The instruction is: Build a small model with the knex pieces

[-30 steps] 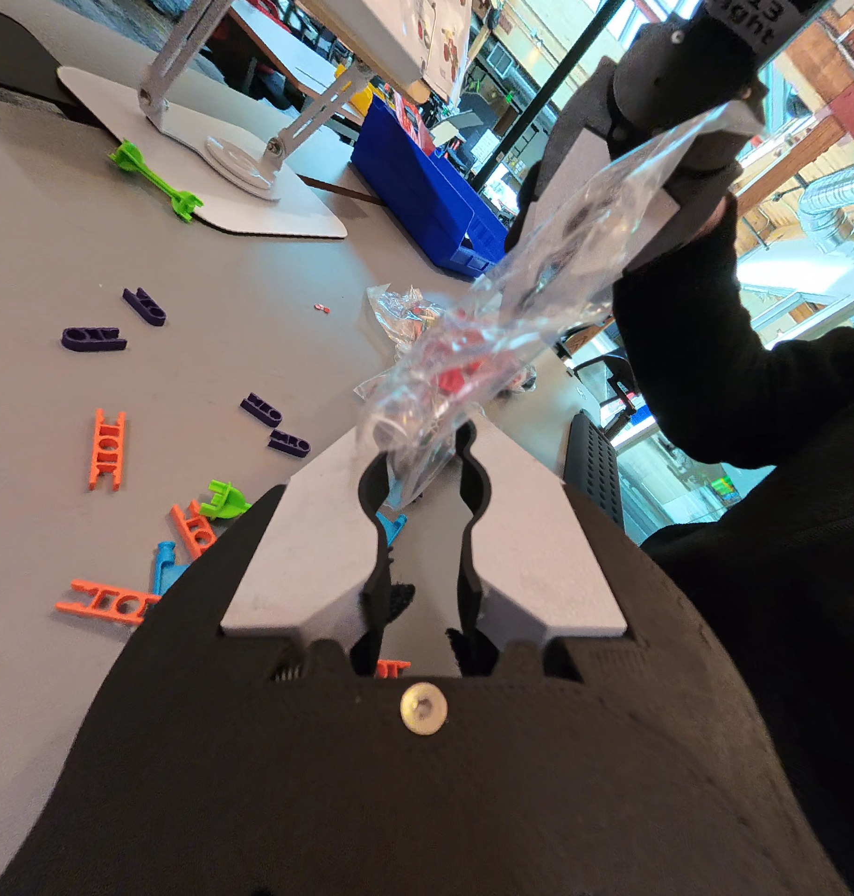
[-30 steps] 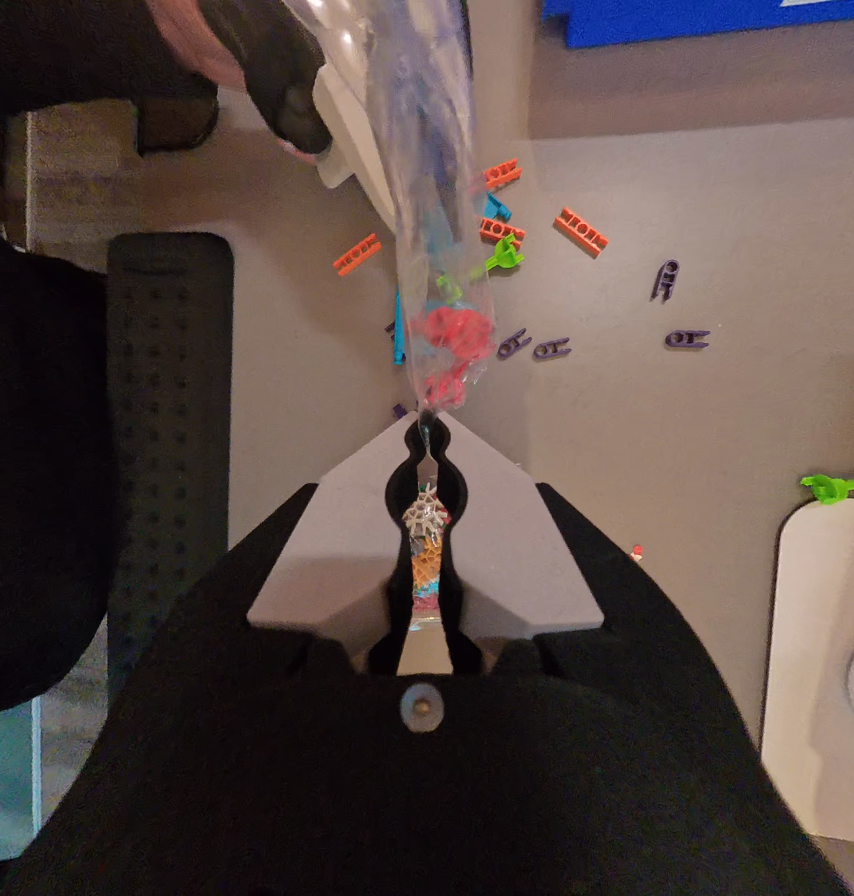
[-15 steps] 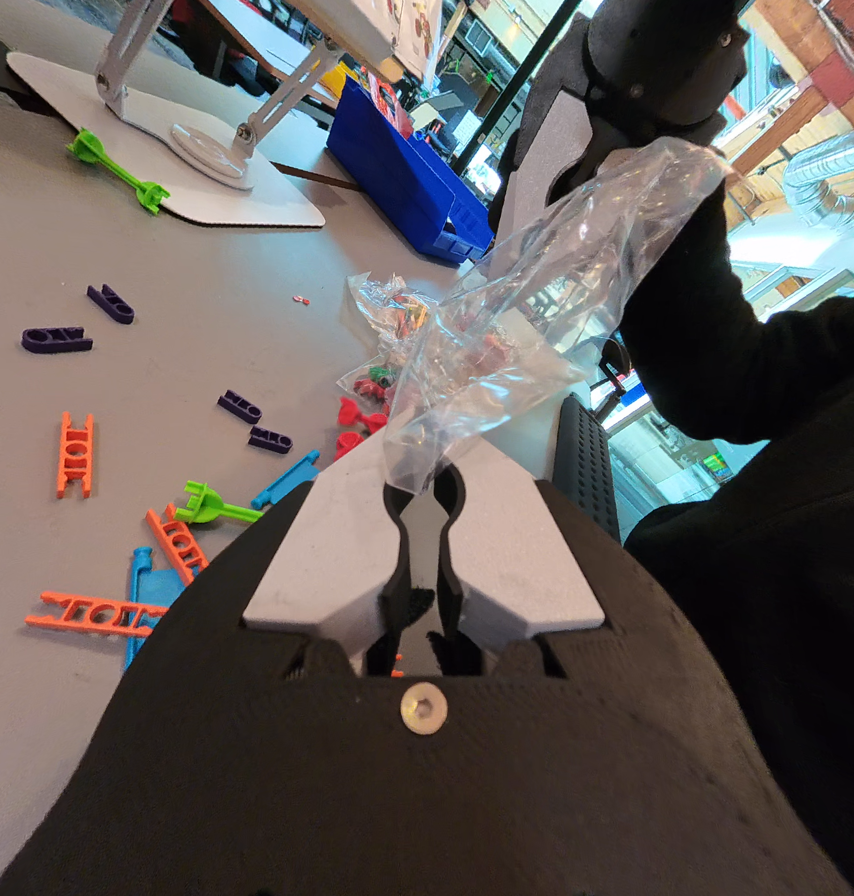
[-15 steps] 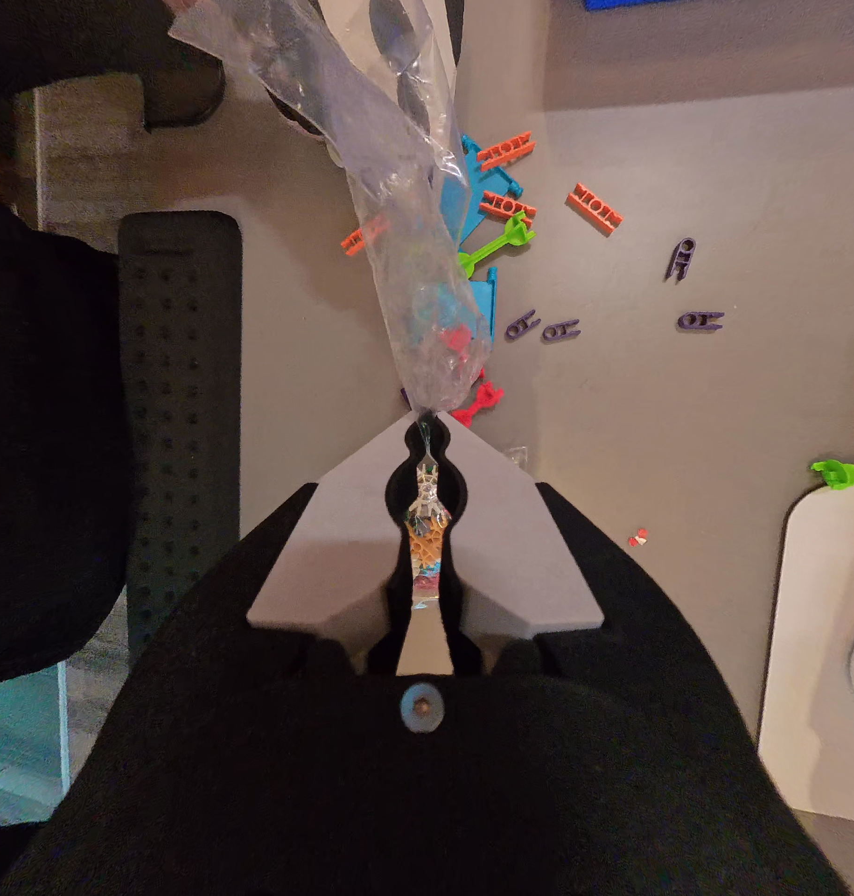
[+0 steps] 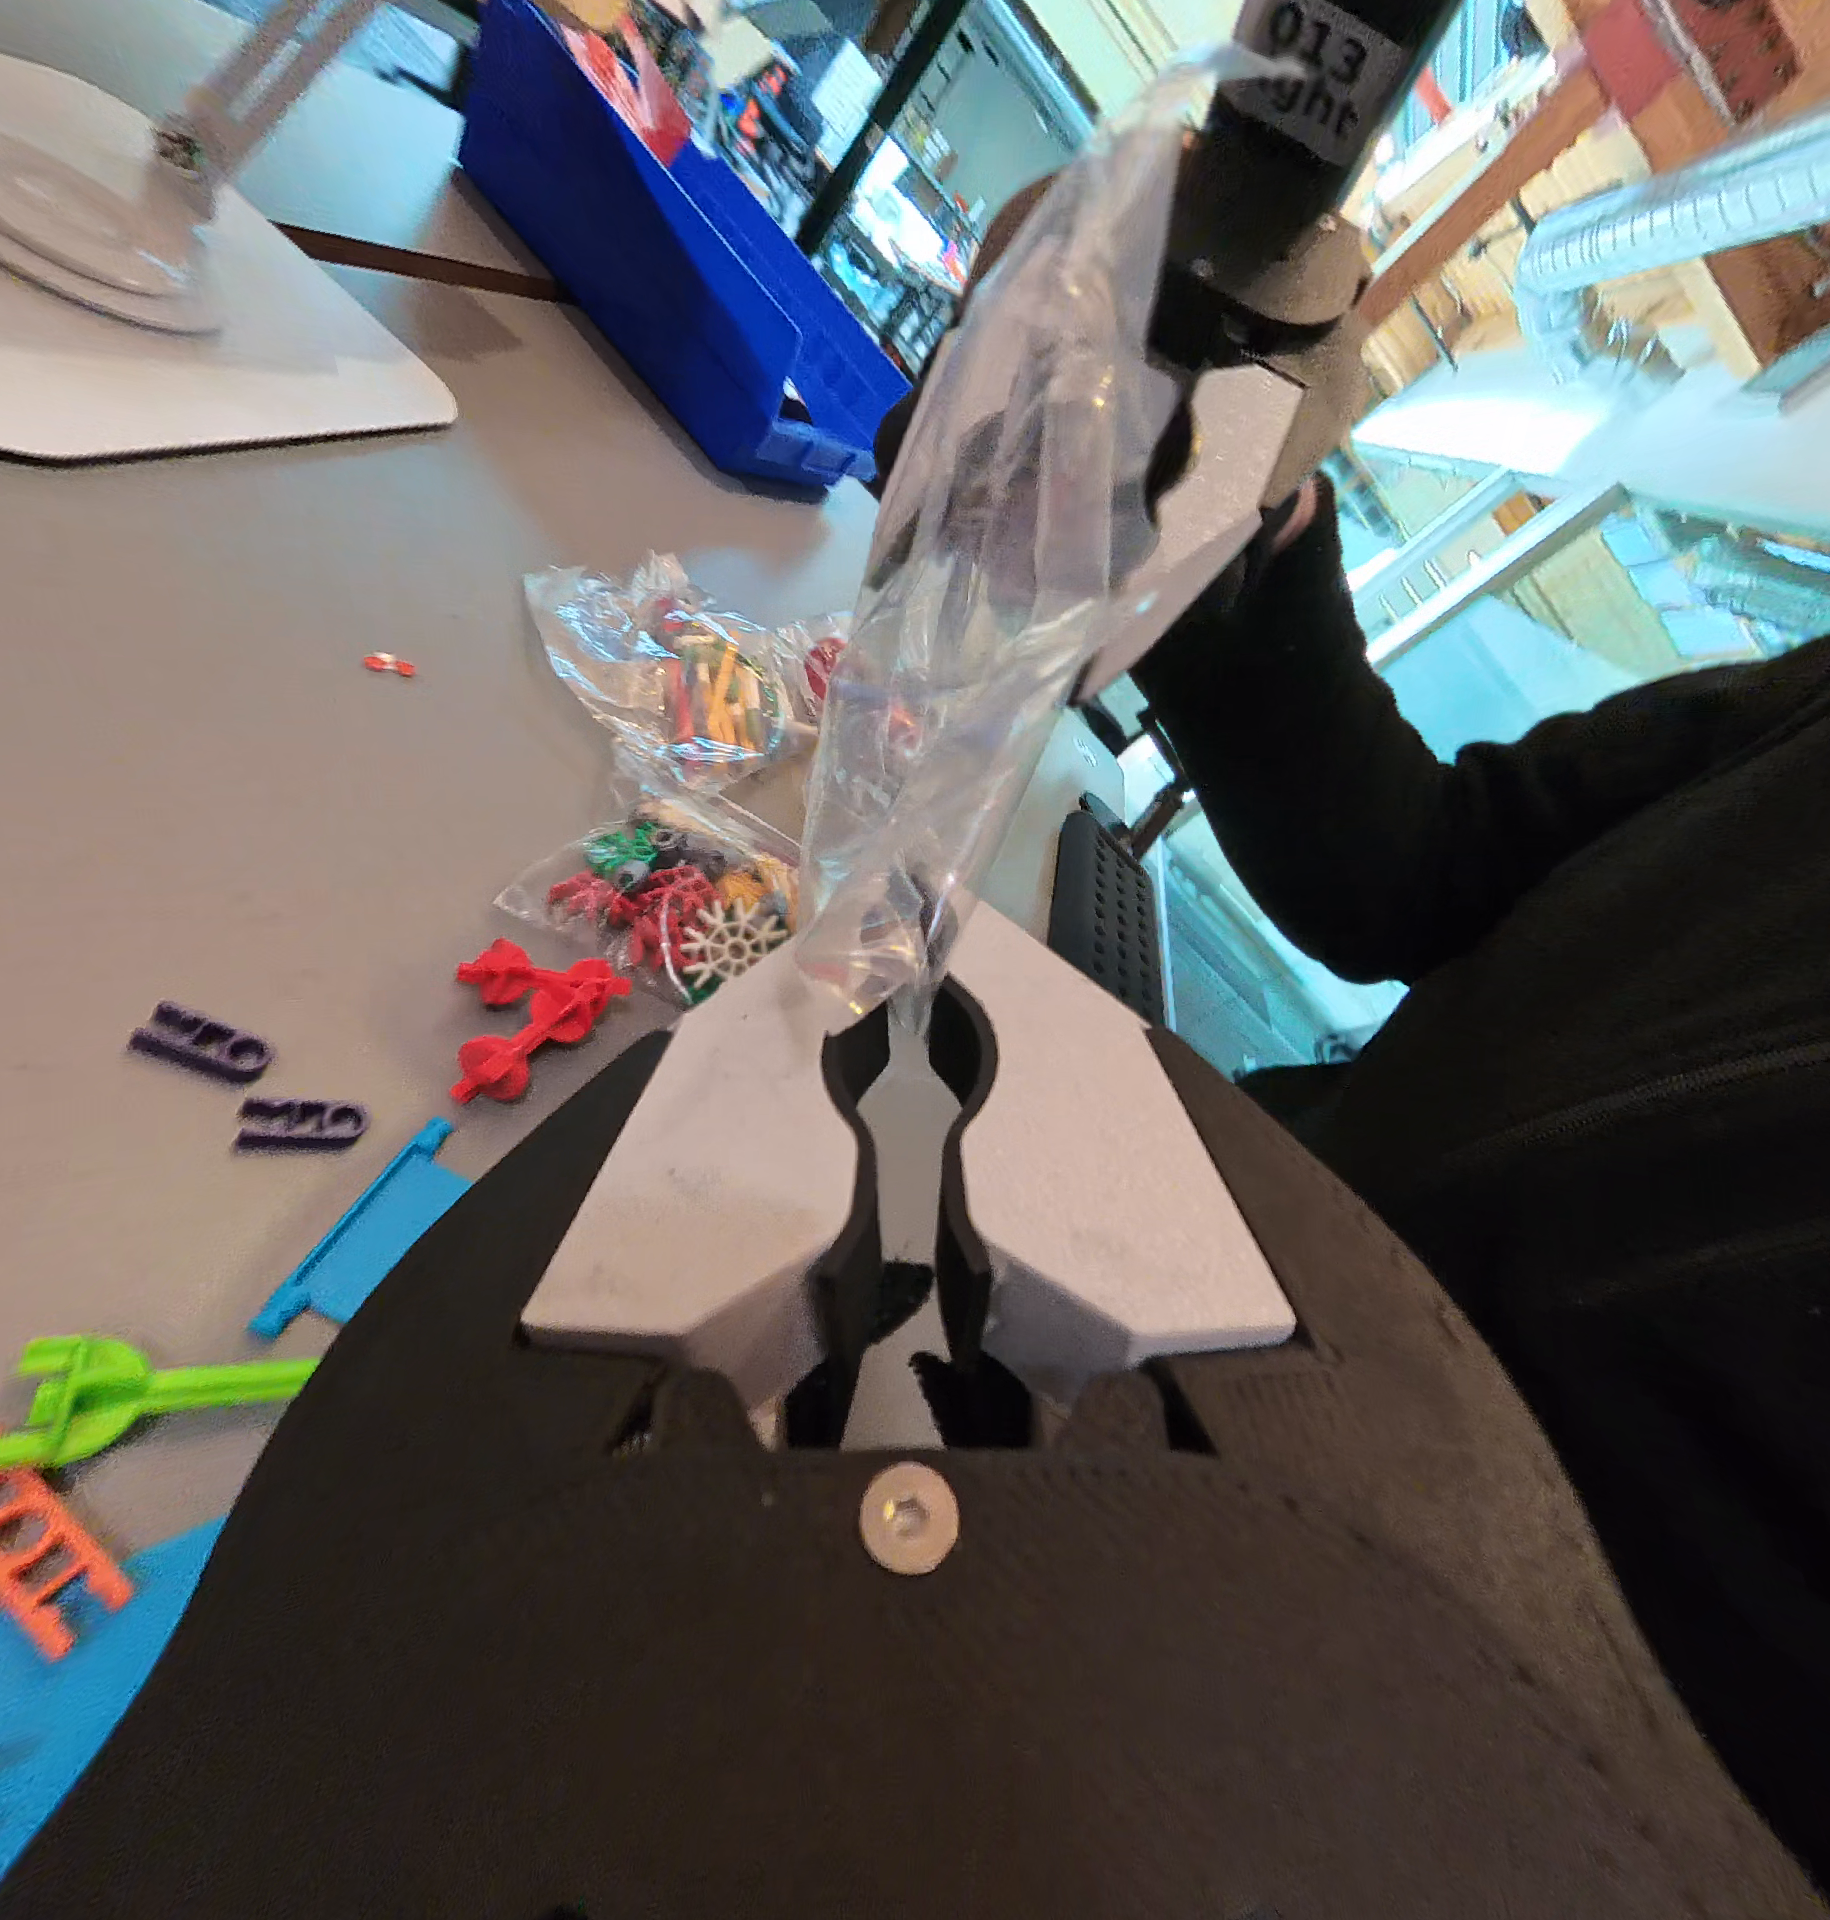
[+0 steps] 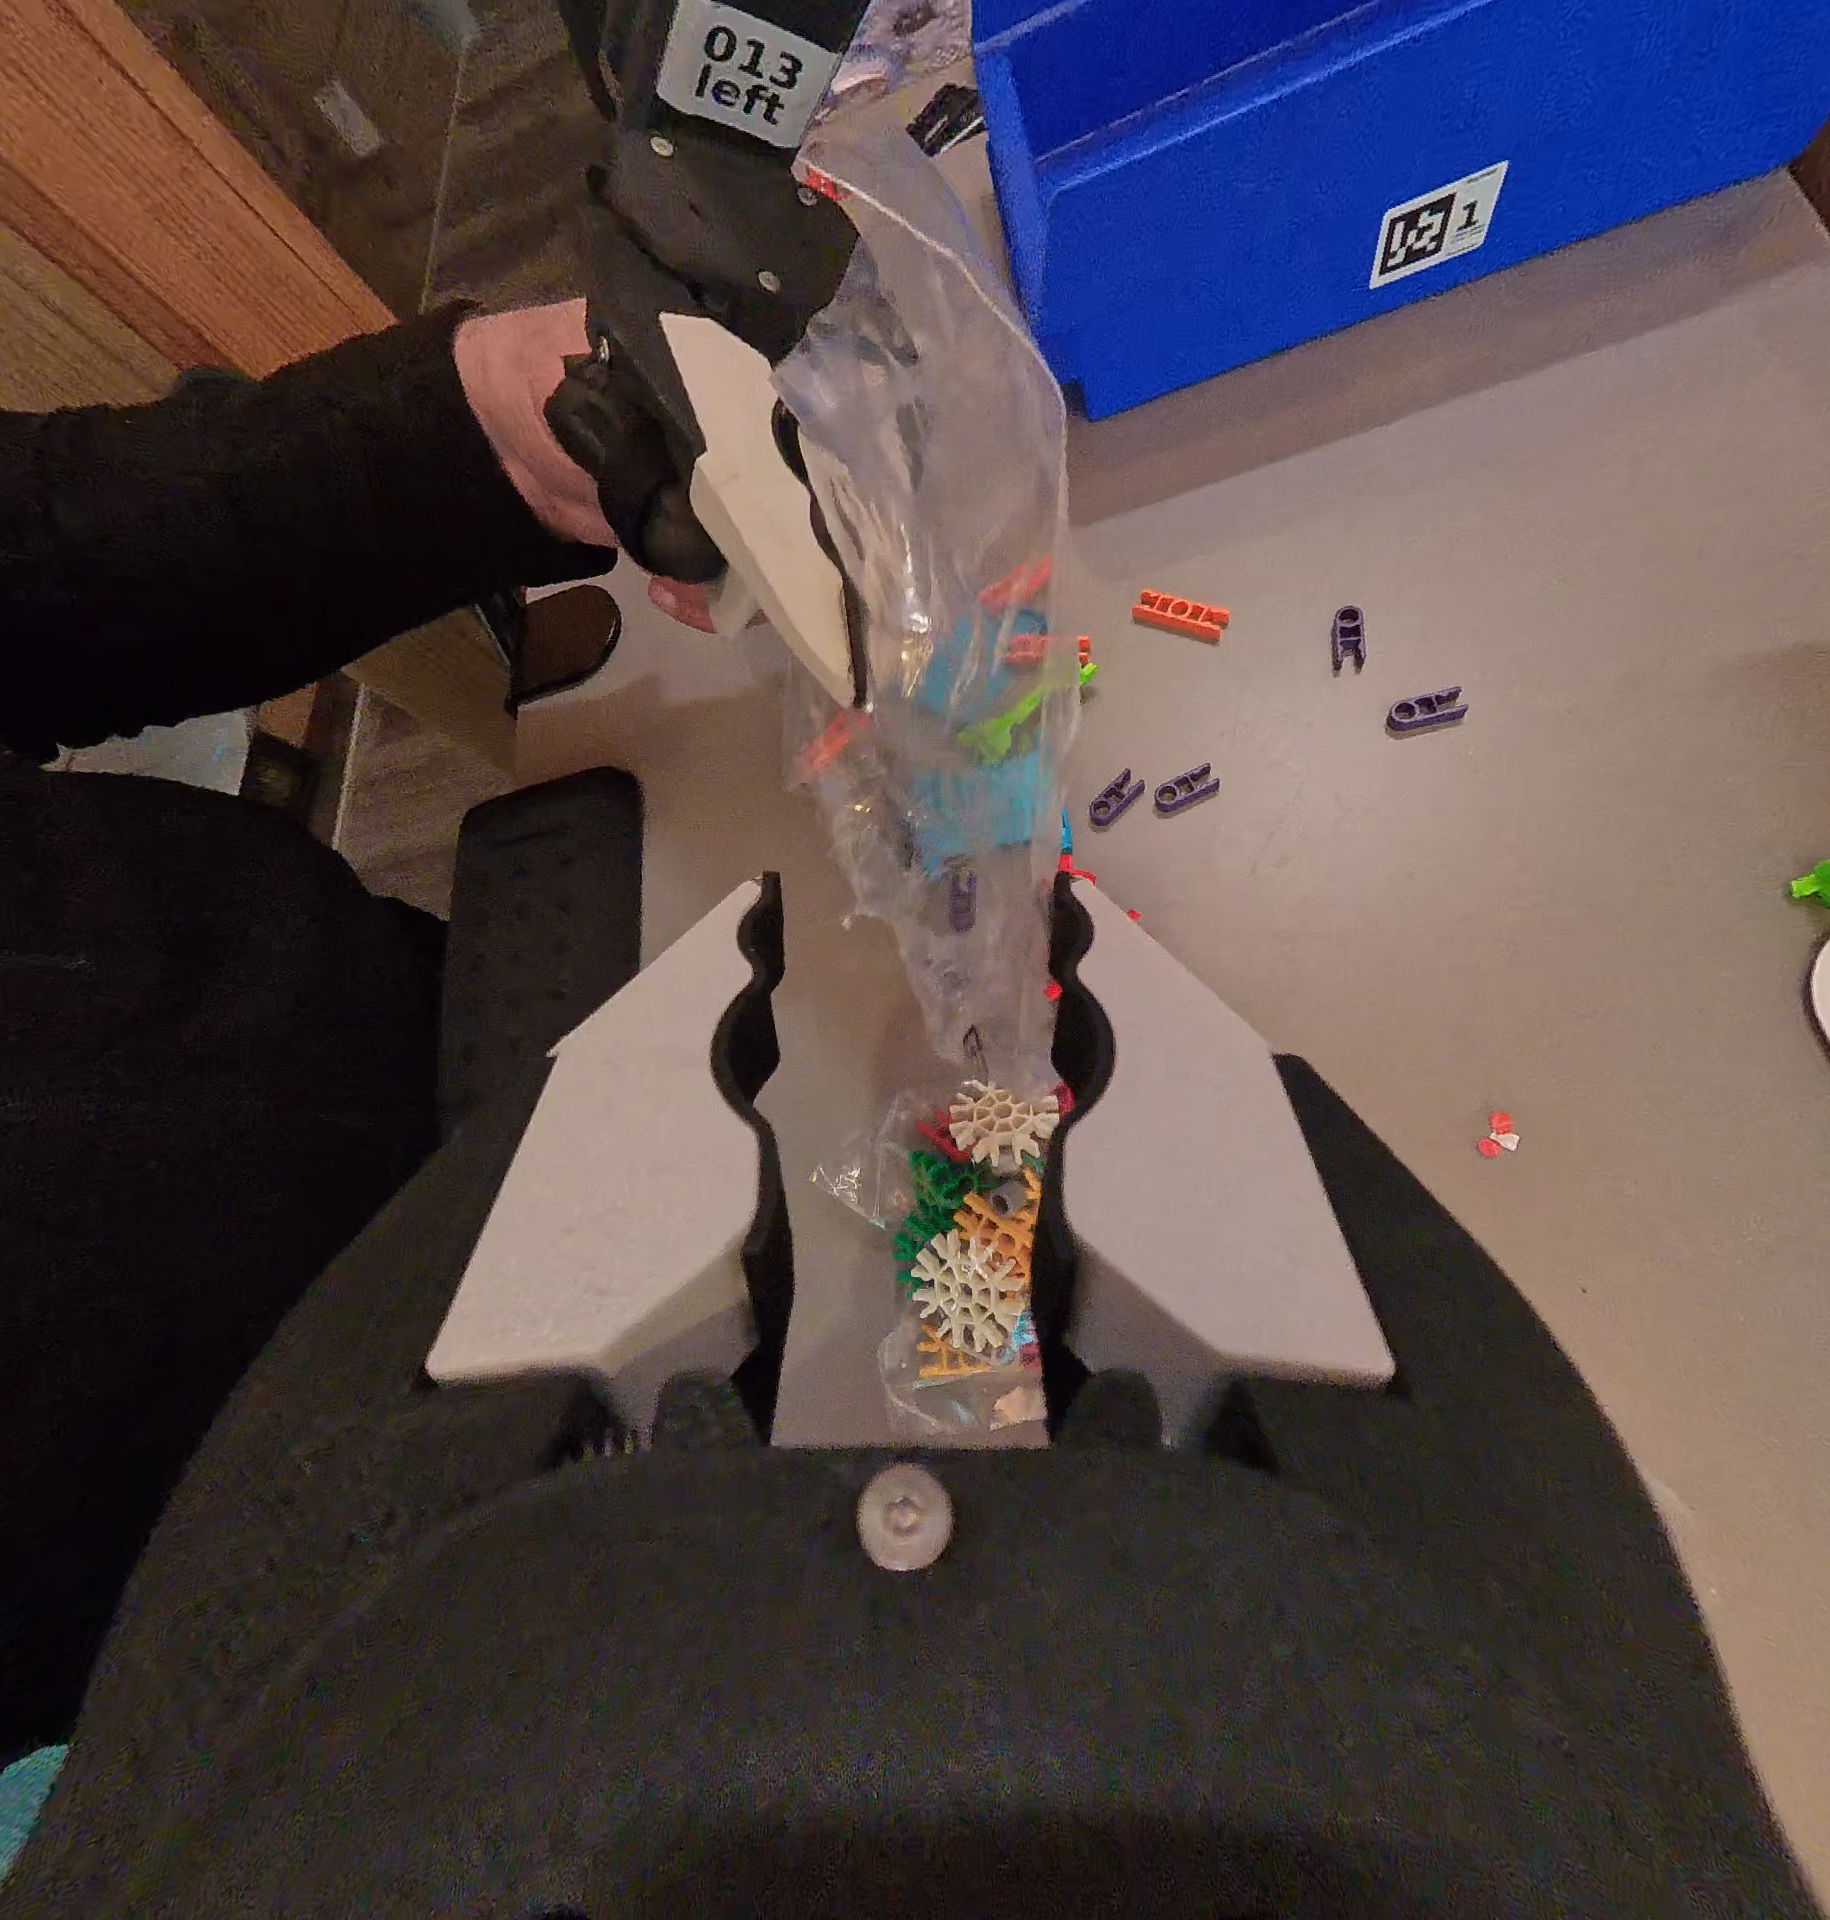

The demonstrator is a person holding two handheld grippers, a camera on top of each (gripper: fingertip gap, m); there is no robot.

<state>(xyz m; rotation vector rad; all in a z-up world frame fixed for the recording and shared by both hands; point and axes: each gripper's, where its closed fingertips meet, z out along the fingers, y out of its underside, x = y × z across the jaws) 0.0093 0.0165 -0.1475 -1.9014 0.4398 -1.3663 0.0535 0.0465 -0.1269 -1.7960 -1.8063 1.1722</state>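
The left gripper (image 5: 906, 1023) is clamped on a corner of the clear plastic bag (image 5: 984, 582), which hangs above the grey table (image 5: 215, 727), while the right gripper (image 6: 916, 914) stands wide apart around the bag's other end.

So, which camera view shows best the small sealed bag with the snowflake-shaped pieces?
The right wrist view: the small bag lies on the table, seen from above between the open right gripper fingers. The left wrist view shows it farther off, partly behind the clear bag.
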